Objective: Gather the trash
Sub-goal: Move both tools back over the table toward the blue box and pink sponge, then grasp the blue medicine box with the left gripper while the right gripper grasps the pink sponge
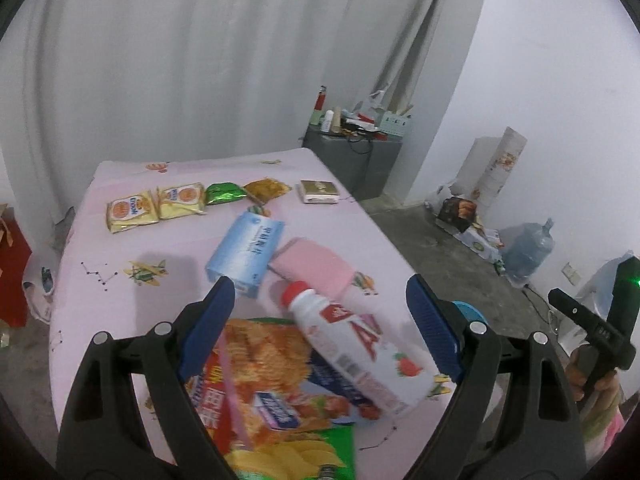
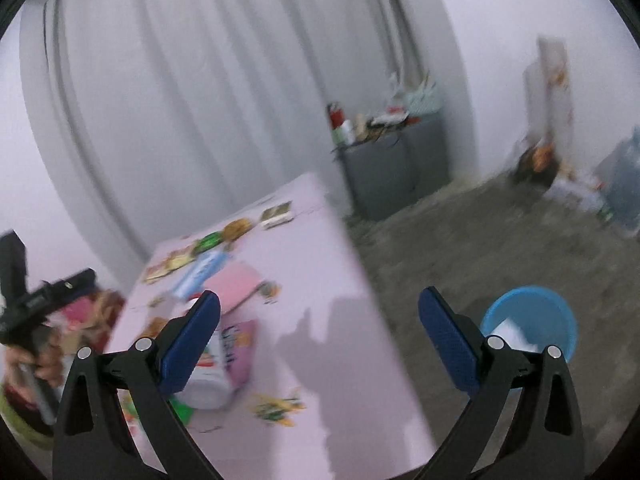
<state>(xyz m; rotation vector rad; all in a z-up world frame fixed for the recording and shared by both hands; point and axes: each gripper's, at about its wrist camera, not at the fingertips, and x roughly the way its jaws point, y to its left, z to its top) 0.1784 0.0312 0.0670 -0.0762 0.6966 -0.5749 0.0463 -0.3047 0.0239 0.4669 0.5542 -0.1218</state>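
The table (image 1: pixel 100 248), covered in a pink cloth printed with small aeroplanes, is the landmark here, and the trash lies scattered over it. Along its far edge sit two yellow biscuit packets (image 1: pixel 154 206), then a green foil wrapper (image 1: pixel 224 193), a brown wrapper (image 1: pixel 266 189) and a small gold-and-white box (image 1: pixel 320 192), all in a rough row. Nearer the middle of the table a light-blue tissue pack (image 1: pixel 246 254) lies at an angle, with a pink pack (image 1: pixel 314 266) just beside it. Toward the table's near edge a white drink bottle (image 1: pixel 356 344) with a red cap lies on its side, resting across an orange snack bag (image 1: pixel 264 372), and a green crisp bag (image 1: pixel 292 456) lies partly under that at the very edge. The left gripper (image 1: pixel 320 312) hangs over this near end of the table, its blue-padded jaws spread wide and released; the bottle and snack bag appear between the pads, but neither pad presses on them. The right gripper (image 2: pixel 318 328) hangs over the table's right-hand side, jaws likewise wide and empty, with only bare cloth showing between them in a blurred picture. Off the table's right side, on the grey concrete floor, stands a blue bucket (image 2: pixel 560 312) with something white inside it. Behind the table's far right corner is a grey cabinet (image 1: pixel 356 160) cluttered on top.
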